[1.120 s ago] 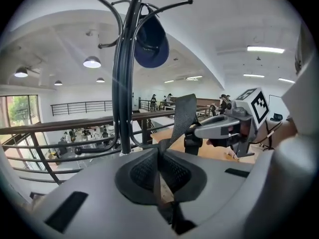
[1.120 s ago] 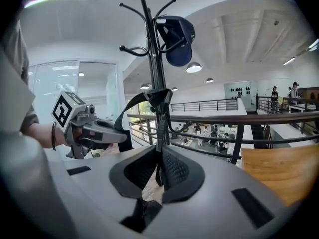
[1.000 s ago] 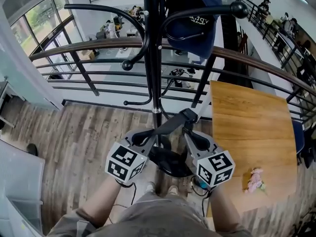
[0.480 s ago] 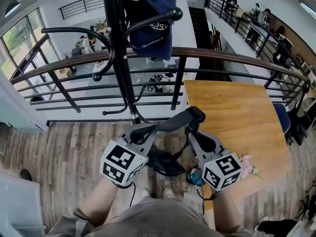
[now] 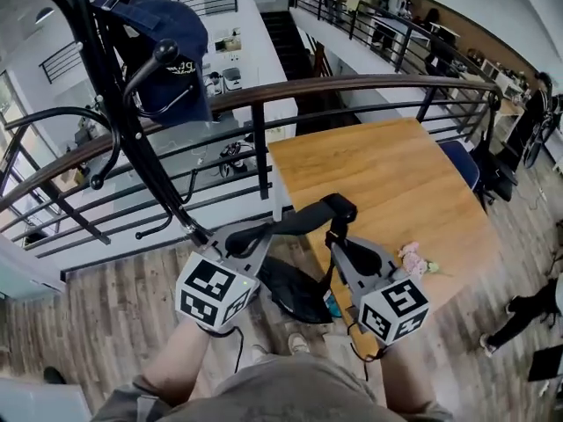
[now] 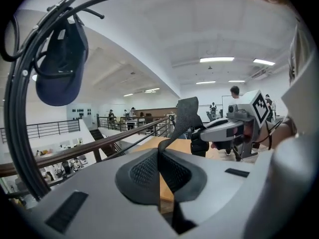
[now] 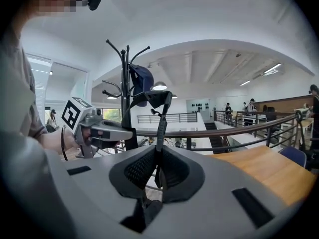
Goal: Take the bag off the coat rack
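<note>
The black bag (image 5: 290,290) hangs off the coat rack (image 5: 132,143) by its dark webbing strap (image 5: 308,219), low between both grippers. My left gripper (image 5: 239,241) is shut on one end of the strap (image 6: 182,117), which runs up from its pads. My right gripper (image 5: 339,246) is shut on the other end of the strap (image 7: 160,126). The strap arches over between them. In the left gripper view the right gripper (image 6: 240,126) shows opposite; in the right gripper view the left gripper (image 7: 92,126) does. The rack stands to my left, apart from the bag.
A navy cap (image 5: 165,53) still hangs on a rack hook. A wooden table (image 5: 391,178) with a small pink thing (image 5: 413,259) lies right ahead. A balcony railing (image 5: 352,83) runs behind rack and table. Wood floor (image 5: 106,323) below.
The view has swung right: the rack has slid from the centre to the far left, the table has come to the middle. Both grippers keep the strap and bag, now clear of the rack.
</note>
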Available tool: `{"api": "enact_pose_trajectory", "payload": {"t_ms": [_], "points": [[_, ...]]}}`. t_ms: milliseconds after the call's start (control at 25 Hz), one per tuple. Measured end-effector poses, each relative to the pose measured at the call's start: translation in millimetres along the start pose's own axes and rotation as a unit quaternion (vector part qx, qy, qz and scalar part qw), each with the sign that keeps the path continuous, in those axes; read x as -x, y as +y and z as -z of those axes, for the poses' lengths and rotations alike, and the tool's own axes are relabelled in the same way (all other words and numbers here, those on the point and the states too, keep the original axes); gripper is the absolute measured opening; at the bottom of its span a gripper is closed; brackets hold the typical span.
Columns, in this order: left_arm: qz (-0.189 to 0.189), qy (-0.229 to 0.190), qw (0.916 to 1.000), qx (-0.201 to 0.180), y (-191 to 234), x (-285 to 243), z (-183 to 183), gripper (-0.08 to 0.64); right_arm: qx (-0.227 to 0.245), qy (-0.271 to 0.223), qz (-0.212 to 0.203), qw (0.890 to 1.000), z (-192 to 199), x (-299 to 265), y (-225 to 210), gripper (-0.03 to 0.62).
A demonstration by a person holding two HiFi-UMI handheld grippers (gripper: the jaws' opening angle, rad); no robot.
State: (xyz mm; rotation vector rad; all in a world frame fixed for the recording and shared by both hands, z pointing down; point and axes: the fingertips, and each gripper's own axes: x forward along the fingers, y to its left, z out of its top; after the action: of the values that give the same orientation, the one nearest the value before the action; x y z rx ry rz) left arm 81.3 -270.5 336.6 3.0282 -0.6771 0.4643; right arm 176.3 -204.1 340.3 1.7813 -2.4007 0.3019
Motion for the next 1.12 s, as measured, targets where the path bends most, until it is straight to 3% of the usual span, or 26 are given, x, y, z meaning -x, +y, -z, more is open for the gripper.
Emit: {"api": "enact_pose_trajectory", "payload": {"t_ms": [280, 560, 800, 1120], "points": [[0.075, 0.007, 0.9970, -0.018, -43, -44, 5, 0.017, -0.035, 0.006, 0.077, 0.996, 29, 45, -32, 0.051], [0.126, 0.032, 0.9911, -0.028, -89, -73, 18, 0.017, -0.074, 0.034, 0.131, 0.988, 74, 89, -55, 0.051], [0.150, 0.067, 0.9861, -0.024, -106, -85, 36, 0.017, -0.086, 0.066, 0.143, 0.984, 99, 104, -59, 0.051], [0.150, 0.097, 0.9839, -0.005, -119, -78, 65, 0.017, -0.094, 0.089, 0.133, 0.983, 121, 109, -54, 0.051]]}}
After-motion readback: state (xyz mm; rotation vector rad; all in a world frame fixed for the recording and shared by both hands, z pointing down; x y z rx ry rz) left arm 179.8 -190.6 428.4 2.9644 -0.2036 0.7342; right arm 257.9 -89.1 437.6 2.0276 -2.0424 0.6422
